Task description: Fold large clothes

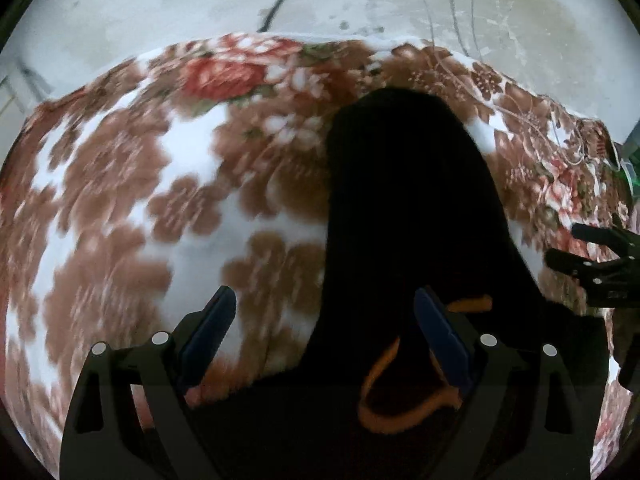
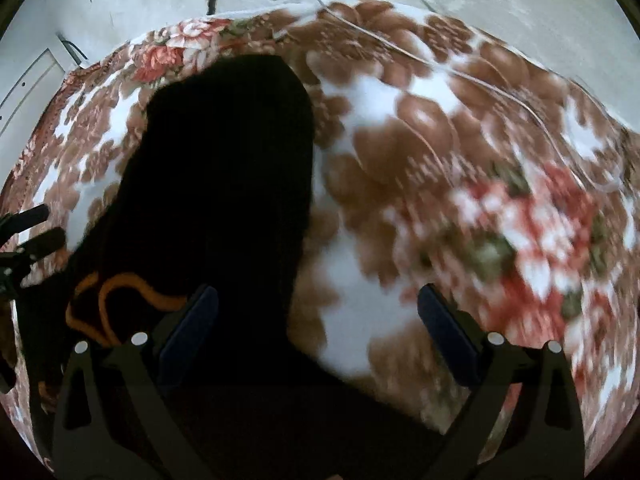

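Both claws stand wide apart and hold nothing: the left gripper (image 1: 324,336) and the right gripper (image 2: 320,332). Between them, on the floral blanket (image 1: 160,184), lies the black garment (image 1: 408,200), apparently folded narrow already; maybe one cross fold remains.

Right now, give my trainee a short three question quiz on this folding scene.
1. True or false: the left claw is clamped on the black garment.
2. What colour is the trim on the garment? A) green B) orange C) blue
3. Fill in: the garment lies on a ____-patterned blanket.

Key: 1 false, both the left claw and the right claw stand open with nothing pinched. 2 B. 3 floral.
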{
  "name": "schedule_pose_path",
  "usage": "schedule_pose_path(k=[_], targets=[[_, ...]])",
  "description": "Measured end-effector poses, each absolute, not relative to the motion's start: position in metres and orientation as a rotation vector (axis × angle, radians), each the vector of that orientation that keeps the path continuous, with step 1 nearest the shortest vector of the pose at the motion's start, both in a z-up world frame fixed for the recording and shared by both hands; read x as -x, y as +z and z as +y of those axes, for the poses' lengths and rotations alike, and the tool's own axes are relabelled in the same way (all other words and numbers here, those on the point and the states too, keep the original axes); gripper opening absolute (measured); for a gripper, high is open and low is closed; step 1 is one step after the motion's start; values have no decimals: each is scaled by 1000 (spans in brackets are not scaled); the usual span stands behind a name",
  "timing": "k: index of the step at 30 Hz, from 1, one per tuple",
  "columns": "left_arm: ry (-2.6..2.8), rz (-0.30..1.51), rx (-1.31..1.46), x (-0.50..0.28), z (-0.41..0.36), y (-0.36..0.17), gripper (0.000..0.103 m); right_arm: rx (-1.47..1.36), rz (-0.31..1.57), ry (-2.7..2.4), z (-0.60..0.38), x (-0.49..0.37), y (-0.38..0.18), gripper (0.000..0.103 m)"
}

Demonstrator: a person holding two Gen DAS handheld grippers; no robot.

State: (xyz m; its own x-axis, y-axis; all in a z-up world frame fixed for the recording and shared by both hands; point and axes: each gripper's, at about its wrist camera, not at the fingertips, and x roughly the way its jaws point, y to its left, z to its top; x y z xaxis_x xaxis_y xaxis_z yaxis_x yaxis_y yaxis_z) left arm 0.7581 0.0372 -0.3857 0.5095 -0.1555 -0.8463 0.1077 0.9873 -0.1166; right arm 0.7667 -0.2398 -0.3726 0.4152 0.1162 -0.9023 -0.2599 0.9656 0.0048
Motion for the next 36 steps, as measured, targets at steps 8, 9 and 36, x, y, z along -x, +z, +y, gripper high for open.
schedule_pose_path(k=[8,9,36], targets=[[-140,1058,175,-865,39,-402,76,96,1103,225,-216,-846,-383,97],[-130,1063,159,-872,37,-404,72,117,1112,213,-211,-854,-389,83],[-244,744,204,-721,34,-304,6,110,908,366,-173,-700,-303,7]])
